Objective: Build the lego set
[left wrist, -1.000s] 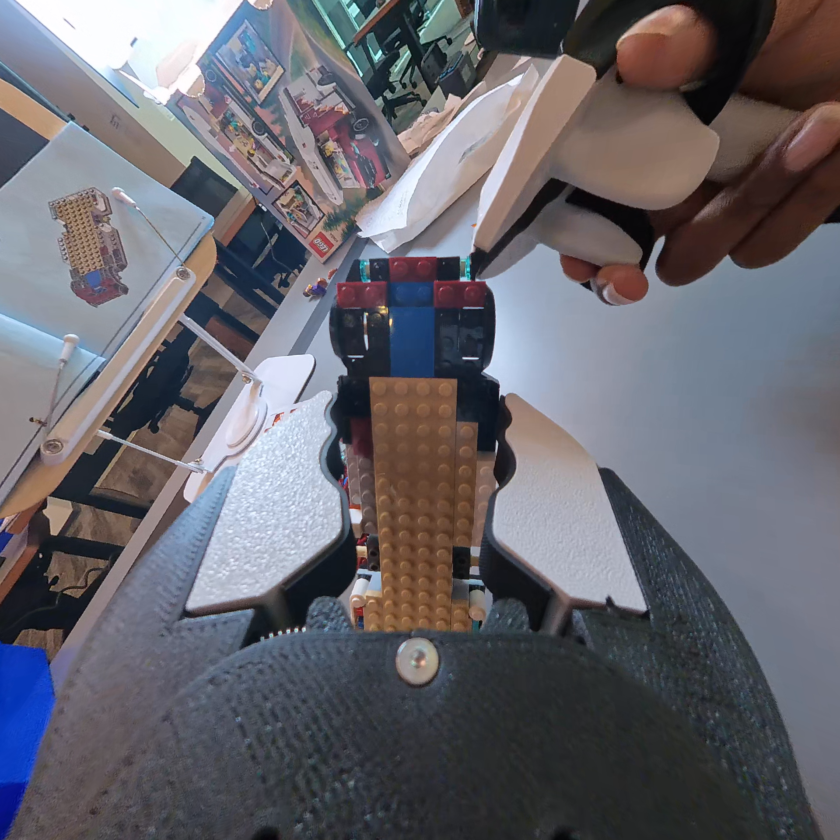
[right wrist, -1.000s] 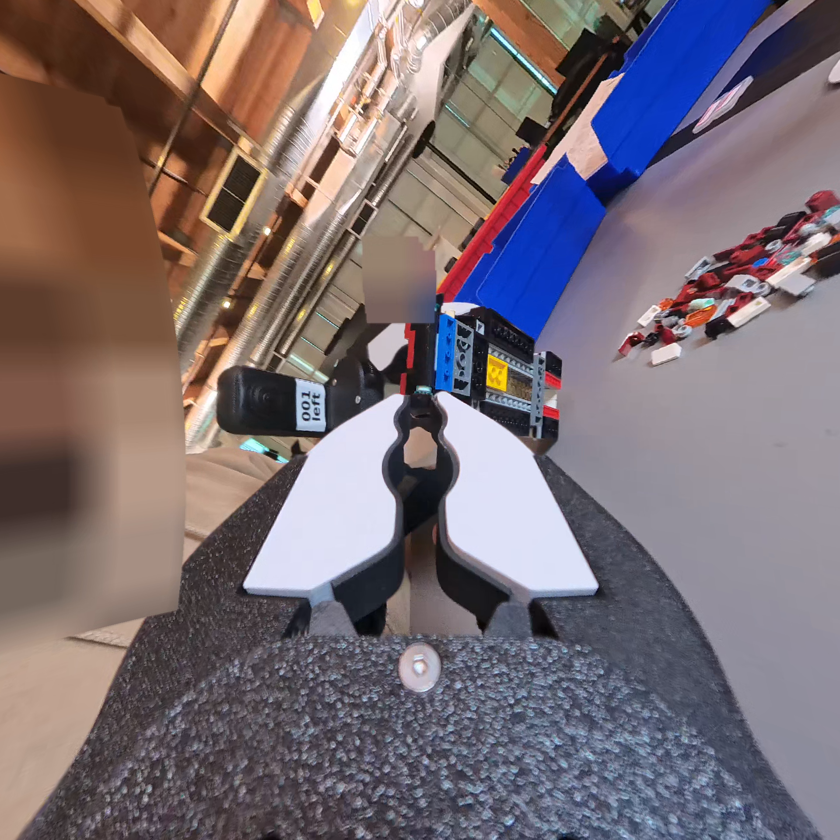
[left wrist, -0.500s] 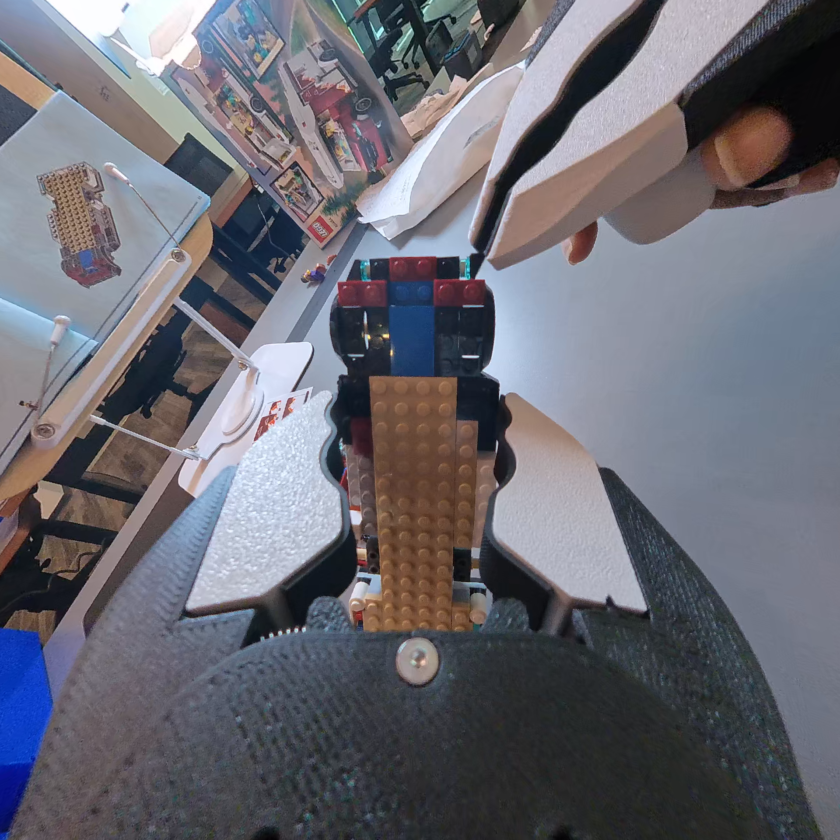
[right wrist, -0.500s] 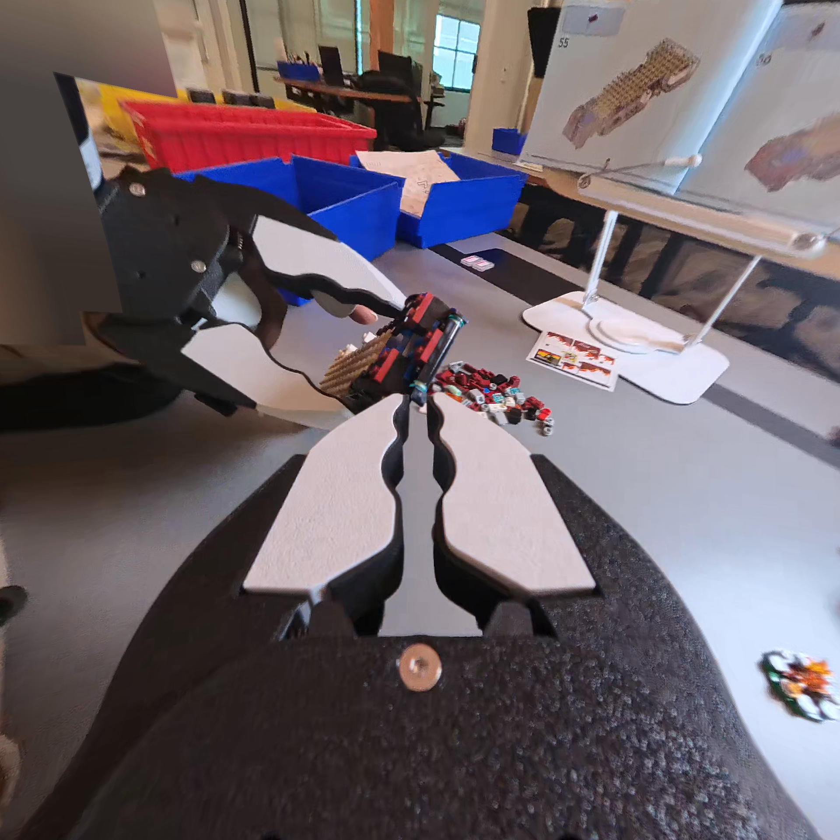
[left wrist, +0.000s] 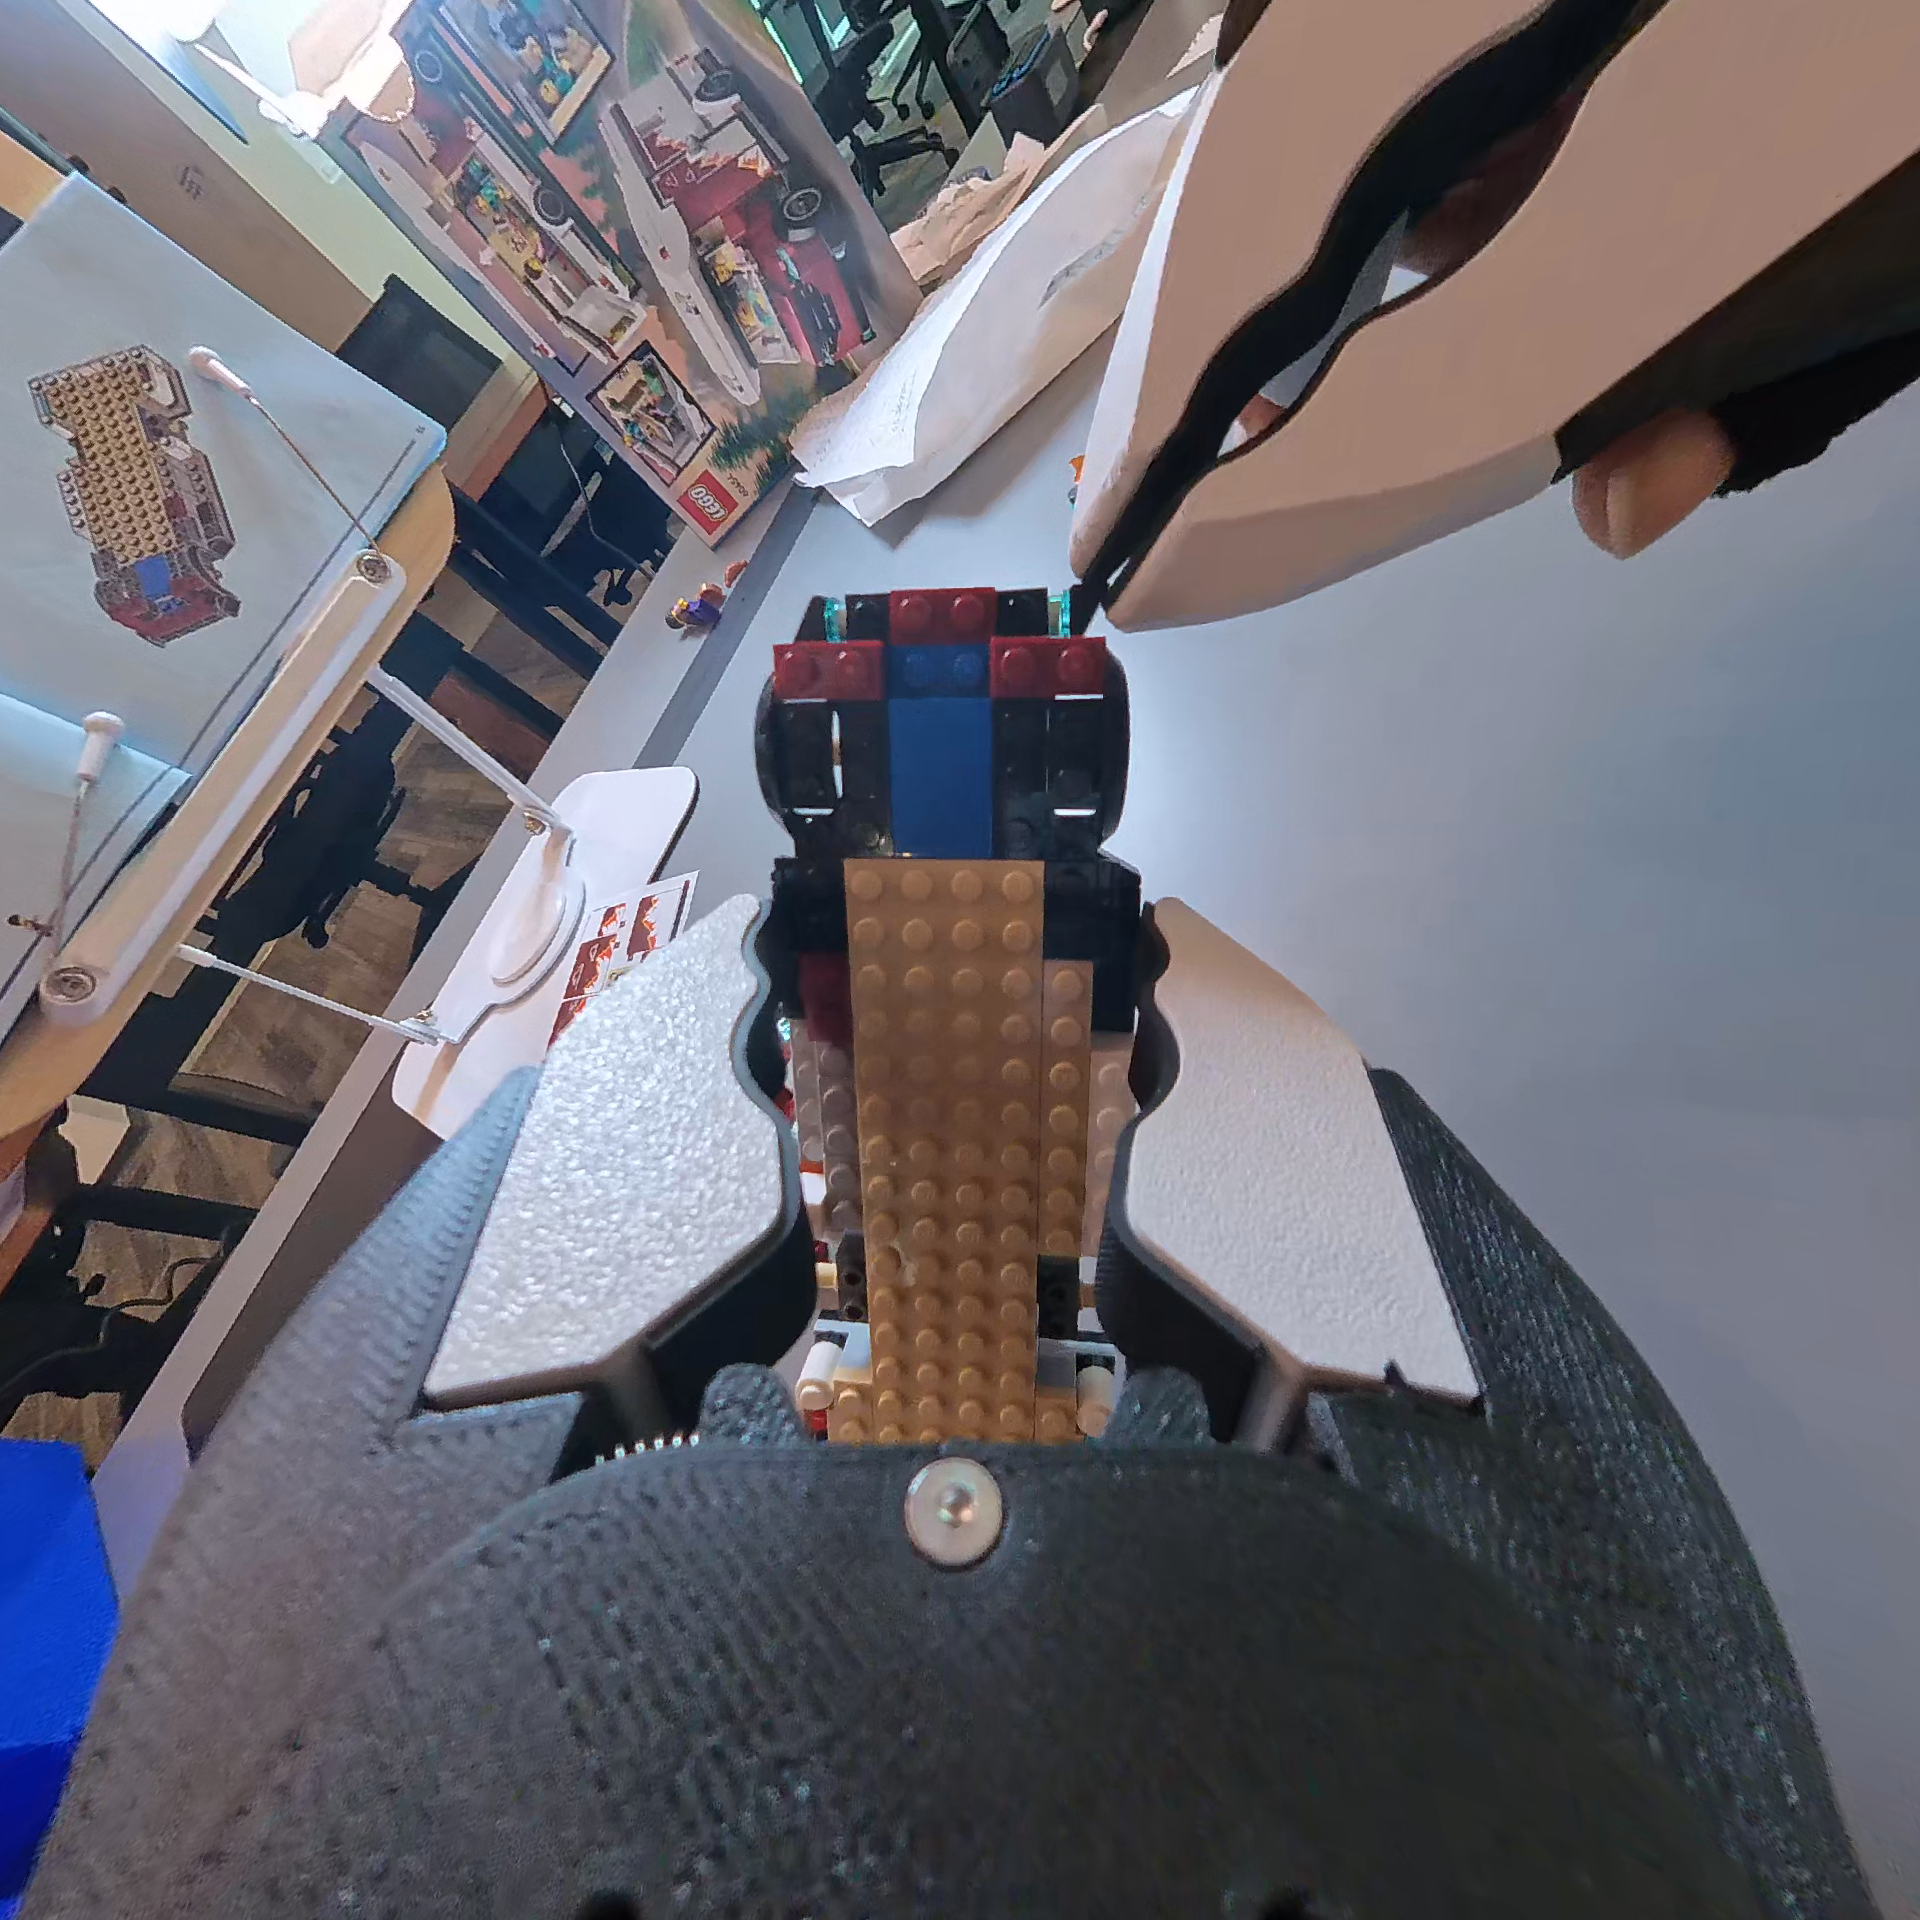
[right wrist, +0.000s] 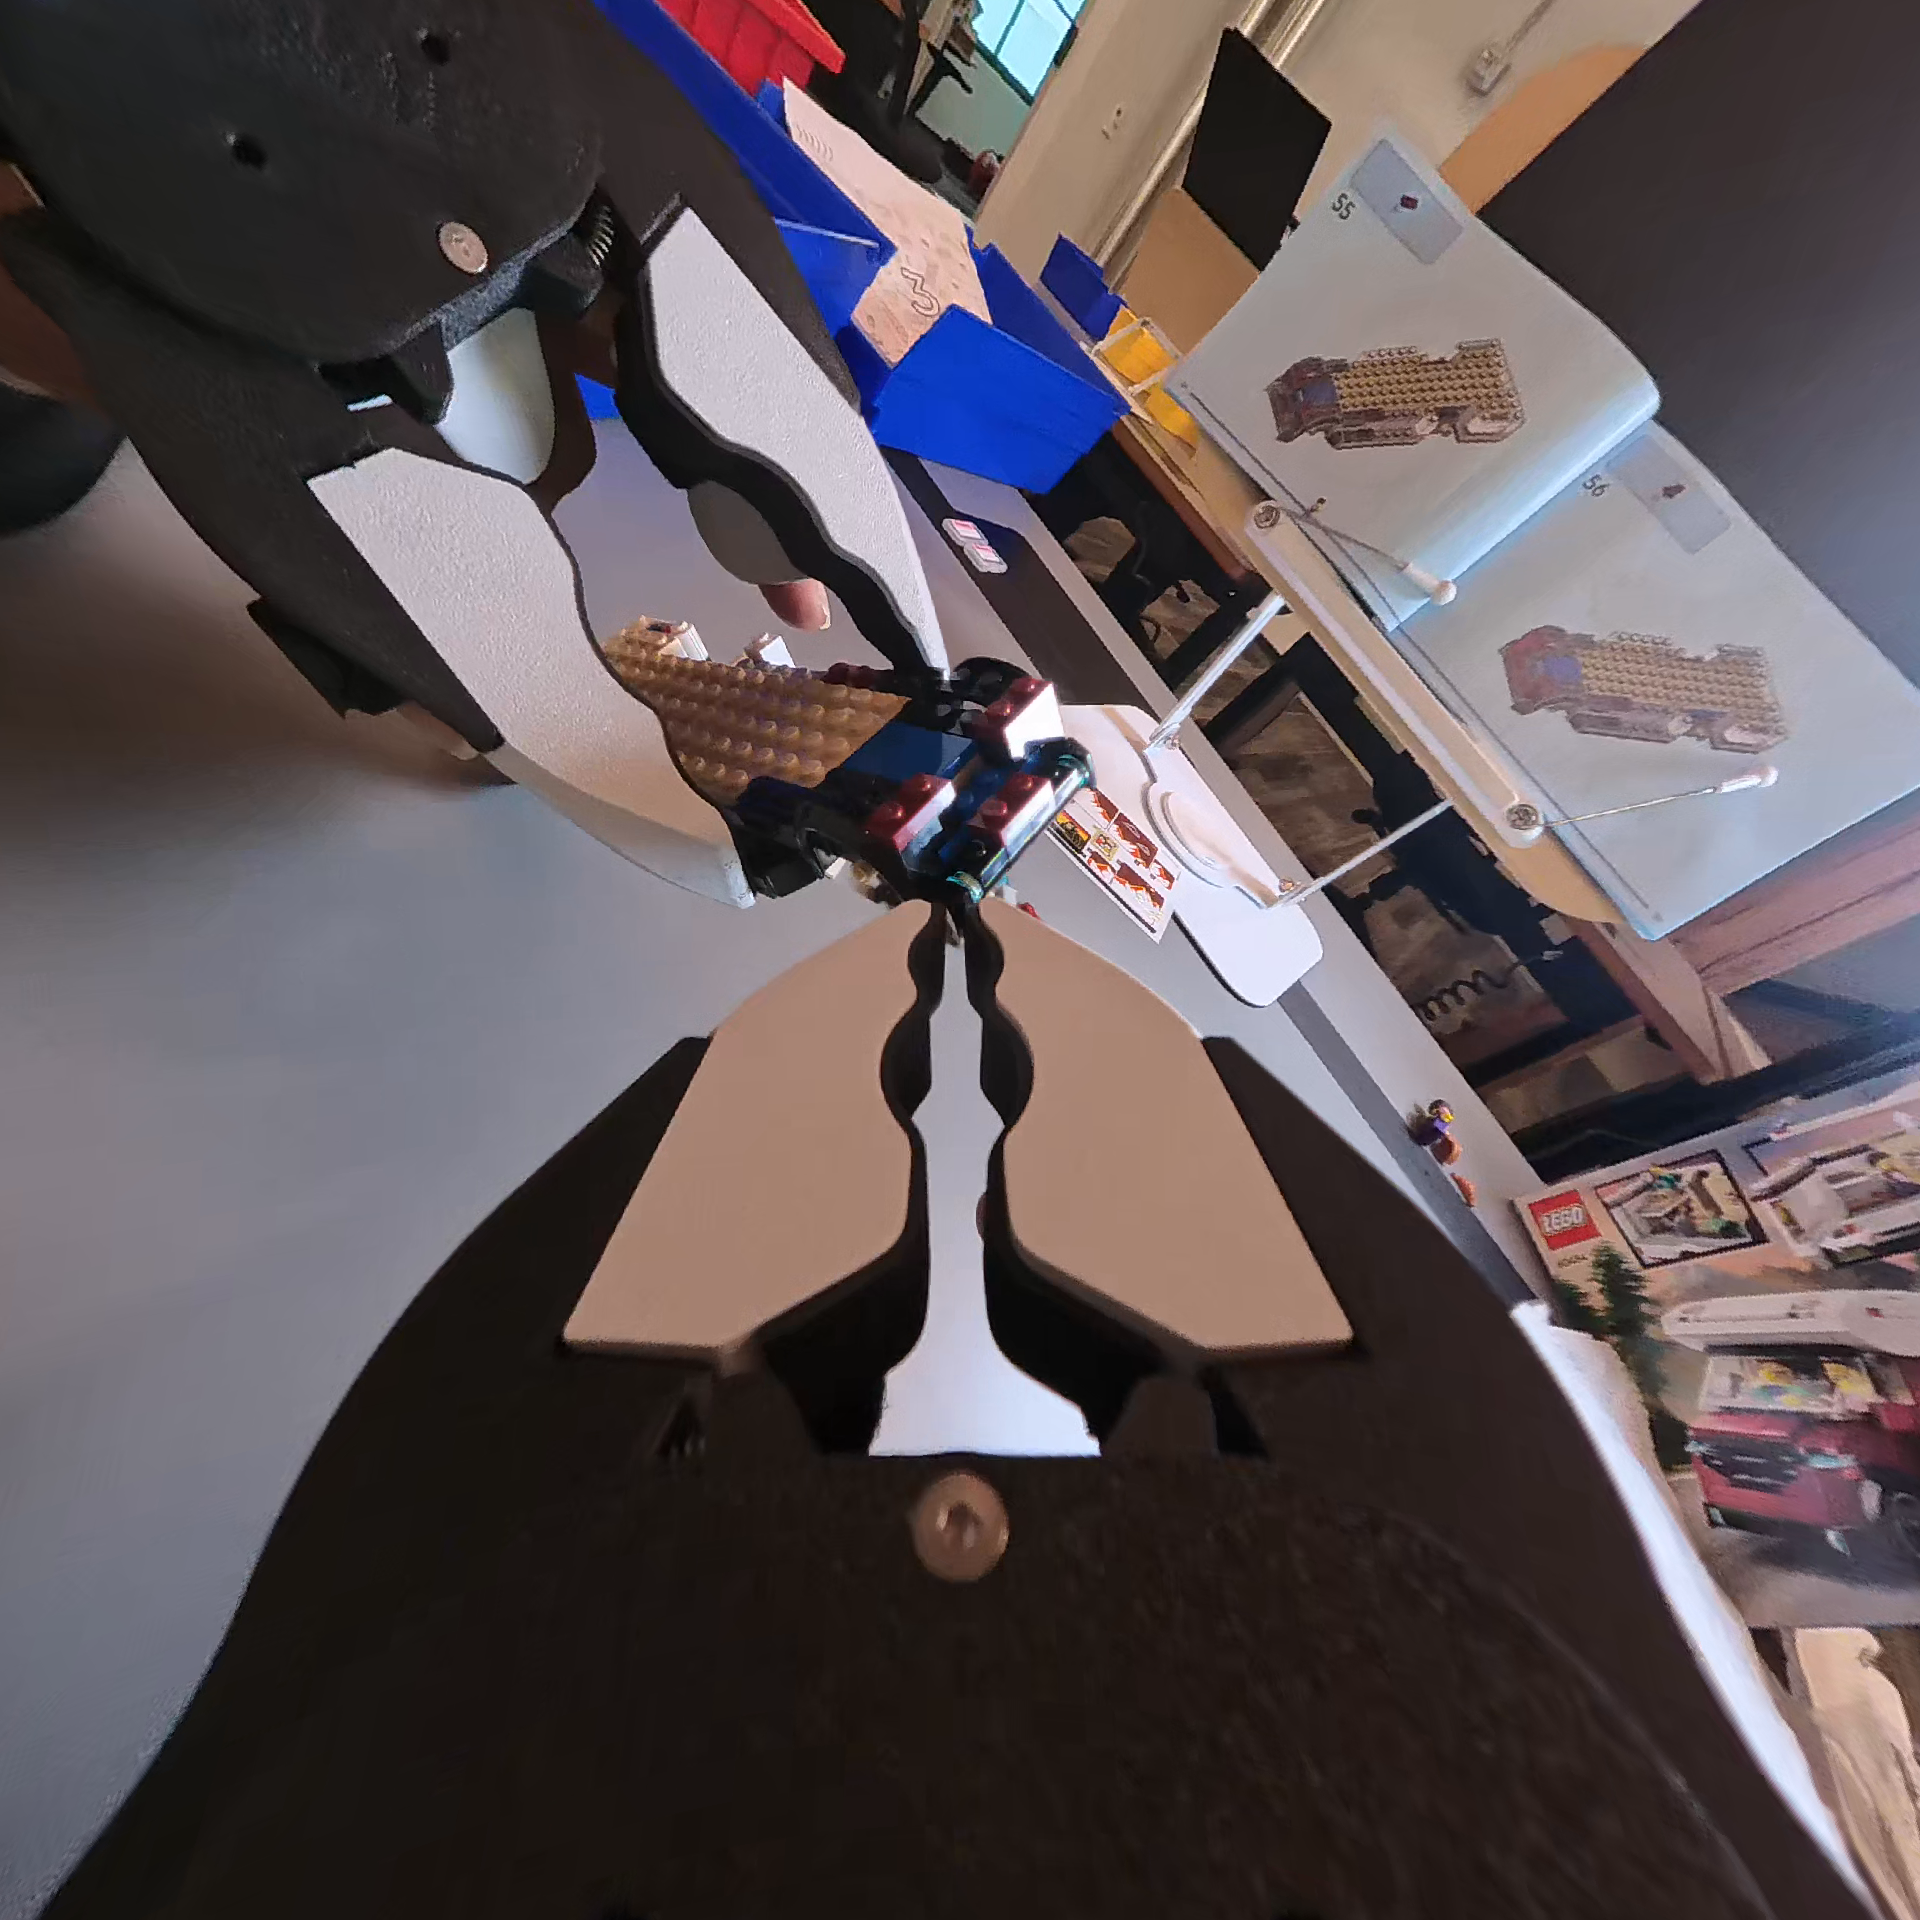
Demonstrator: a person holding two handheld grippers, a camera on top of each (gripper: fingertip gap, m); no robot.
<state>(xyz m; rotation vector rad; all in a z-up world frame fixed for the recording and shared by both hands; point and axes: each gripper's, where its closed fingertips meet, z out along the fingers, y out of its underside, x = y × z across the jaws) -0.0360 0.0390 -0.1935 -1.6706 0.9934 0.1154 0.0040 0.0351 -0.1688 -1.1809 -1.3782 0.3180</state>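
The left claw is seen low in the centre of the left wrist view, spread wide around a brick-built vehicle model, with both white fingers pressed against the model's dark sides, so the model is clamped and lifted clear of the grey desk. The model's tan studded plate runs up the middle of the frame, and its blue, dark red and black front end points toward the upper centre. To the upper left of that frame, an open instruction booklet is held on a white wire stand, with a sticker sheet lying beside the stand's base. Further right along the top, a printed toy box and a white paper bag are seen on the desk. At the upper right, the right claw comes in with its fingers drawn nearly together, the tips meeting the model's front right corner at a small turquoise stud; whether anything is pinched there cannot be told. In the right wrist view the same narrow slit is seen between its fingers, and blue bins stand in the upper centre.
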